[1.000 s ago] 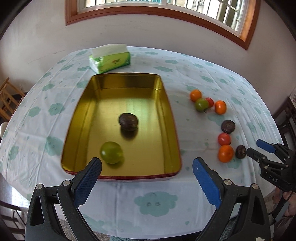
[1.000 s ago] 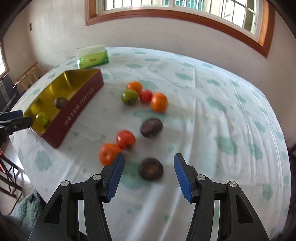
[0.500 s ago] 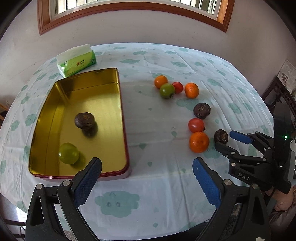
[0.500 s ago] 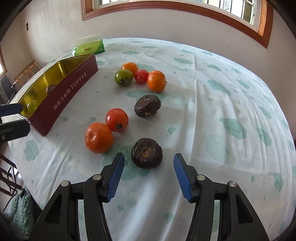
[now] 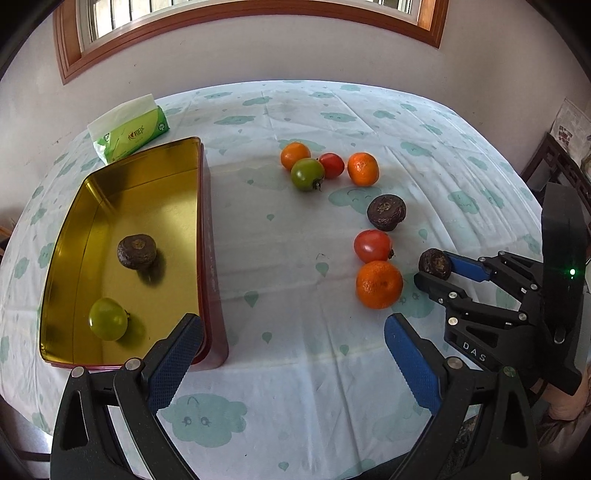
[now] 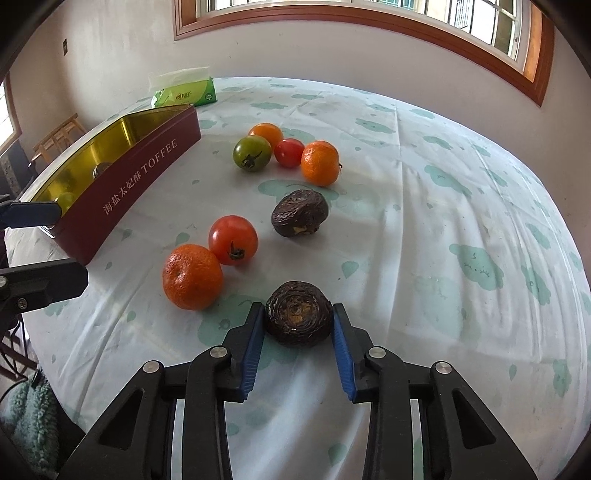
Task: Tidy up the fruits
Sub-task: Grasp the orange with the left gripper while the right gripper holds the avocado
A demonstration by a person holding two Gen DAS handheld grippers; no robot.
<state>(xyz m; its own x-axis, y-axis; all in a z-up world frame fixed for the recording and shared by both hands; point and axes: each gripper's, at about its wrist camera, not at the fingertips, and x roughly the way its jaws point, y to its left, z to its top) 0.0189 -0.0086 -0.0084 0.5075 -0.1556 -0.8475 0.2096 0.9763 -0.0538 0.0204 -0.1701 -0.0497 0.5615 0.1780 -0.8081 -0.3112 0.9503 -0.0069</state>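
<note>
Home dining room: clothed table (image 5: 332, 369), wood-framed window (image 6: 369, 22), tissue pack (image 5: 129, 133).

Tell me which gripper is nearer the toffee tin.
Left. The left gripper hangs over the tin's near corner, jaws wide. The right gripper is past the loose fruit, closing on a dark wrinkled fruit.

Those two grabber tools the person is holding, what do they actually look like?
Each is a black plastic frame of linked bars joined by silver rivets, ending in two fingers faced with ridged blue pads. The left gripper shows this close up. The right gripper also carries white letters "DAS" and a tall black housing with a small green light.
</note>
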